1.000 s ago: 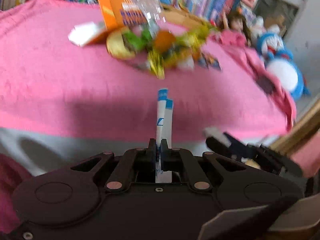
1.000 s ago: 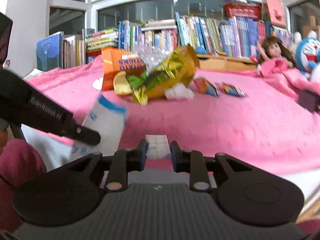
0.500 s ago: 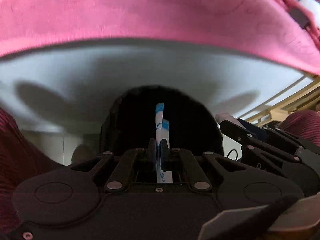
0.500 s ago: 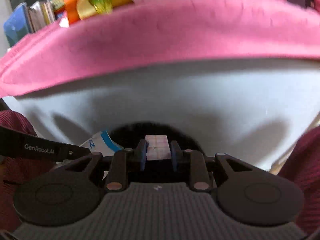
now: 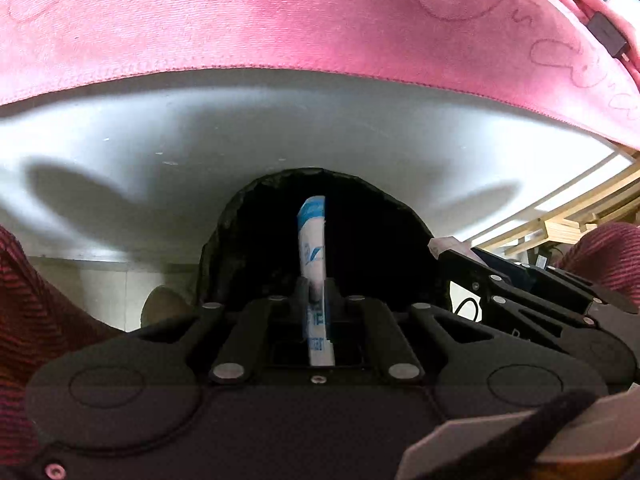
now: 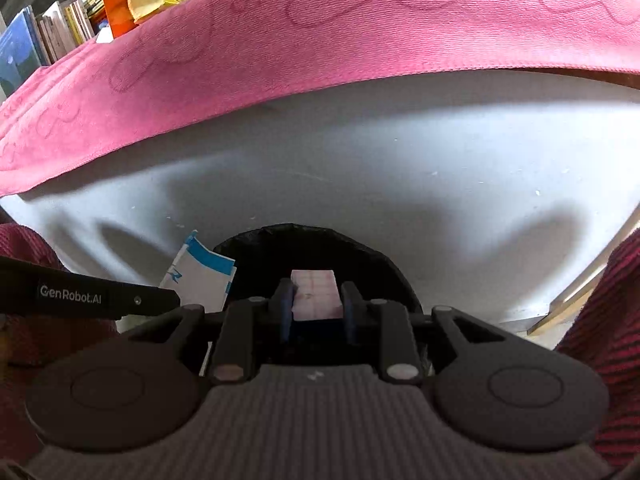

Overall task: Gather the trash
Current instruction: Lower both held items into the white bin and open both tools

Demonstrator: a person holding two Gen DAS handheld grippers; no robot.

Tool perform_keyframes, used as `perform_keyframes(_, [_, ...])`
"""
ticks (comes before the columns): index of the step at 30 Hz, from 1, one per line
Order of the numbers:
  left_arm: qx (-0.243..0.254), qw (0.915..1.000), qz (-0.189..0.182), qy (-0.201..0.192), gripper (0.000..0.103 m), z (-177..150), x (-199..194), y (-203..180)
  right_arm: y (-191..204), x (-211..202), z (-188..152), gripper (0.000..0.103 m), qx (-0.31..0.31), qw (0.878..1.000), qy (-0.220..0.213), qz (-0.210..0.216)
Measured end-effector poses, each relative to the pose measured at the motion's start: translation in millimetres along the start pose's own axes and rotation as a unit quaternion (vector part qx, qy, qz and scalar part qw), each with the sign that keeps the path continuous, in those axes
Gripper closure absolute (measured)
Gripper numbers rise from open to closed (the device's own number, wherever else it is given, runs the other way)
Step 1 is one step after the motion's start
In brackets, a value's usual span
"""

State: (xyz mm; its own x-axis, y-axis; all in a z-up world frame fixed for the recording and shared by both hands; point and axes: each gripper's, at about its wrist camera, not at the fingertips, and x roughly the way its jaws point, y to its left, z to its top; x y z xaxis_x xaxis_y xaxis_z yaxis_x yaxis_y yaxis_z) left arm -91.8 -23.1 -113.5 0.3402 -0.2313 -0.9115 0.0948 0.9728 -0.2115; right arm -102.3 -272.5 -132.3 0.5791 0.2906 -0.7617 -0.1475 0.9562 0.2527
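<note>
My left gripper (image 5: 316,286) is shut on a white and blue wrapper (image 5: 313,240), which sticks up over the dark mouth of a black trash bag (image 5: 256,240). The same wrapper (image 6: 200,280) shows at the left of the right wrist view, beside the left gripper's arm. My right gripper (image 6: 316,302) is shut on a small pale pink block of paper (image 6: 316,290), held over the black trash bag (image 6: 384,268). A pile of wrappers and an orange box (image 6: 120,4) lies far back on the pink cloth.
A pink cloth (image 5: 320,20) hangs over the white table front (image 5: 200,140), just above the bag. A person's dark red striped legs (image 5: 36,320) flank both views. Books (image 6: 48,36) stand at the back left. A wooden frame (image 5: 568,220) sits at the right.
Both grippers dropped from above the tabletop to below its edge, carrying their pieces. They now hang slightly closer over the black bag than half a second ago.
</note>
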Motion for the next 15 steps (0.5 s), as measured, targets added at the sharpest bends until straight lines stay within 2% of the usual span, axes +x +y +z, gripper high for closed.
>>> perform_keyframes(1, [0.001, 1.0000, 0.001, 0.000, 0.091, 0, 0, -1, 0, 0, -1, 0.069, 0.000, 1.000, -0.001, 0.001])
perform_keyframes(2, [0.001, 1.0000, 0.002, -0.002, 0.090, 0, -1, -1, 1, 0, 2, 0.062, -0.001, 1.000, -0.001, 0.002])
perform_keyframes(4, [0.002, 1.0000, 0.007, -0.004, 0.080, 1, -1, -3, 2, -1, 2, 0.049, -0.002, 1.000, -0.003, 0.004])
perform_keyframes(5, [0.002, 0.9999, 0.010, -0.006, 0.070, 1, -2, -4, 2, -1, 2, 0.046, -0.003, 1.000, -0.004, 0.006])
perform_keyframes(6, [0.003, 0.9998, 0.016, -0.010, 0.064, 2, -3, -4, 2, -1, 1, 0.045, -0.004, 1.000, -0.004, 0.005])
perform_keyframes(15, [0.013, 0.9980, 0.044, -0.043, 0.052, 7, -18, -6, 2, -9, 4, 0.041, -0.005, 1.000, -0.019, 0.005])
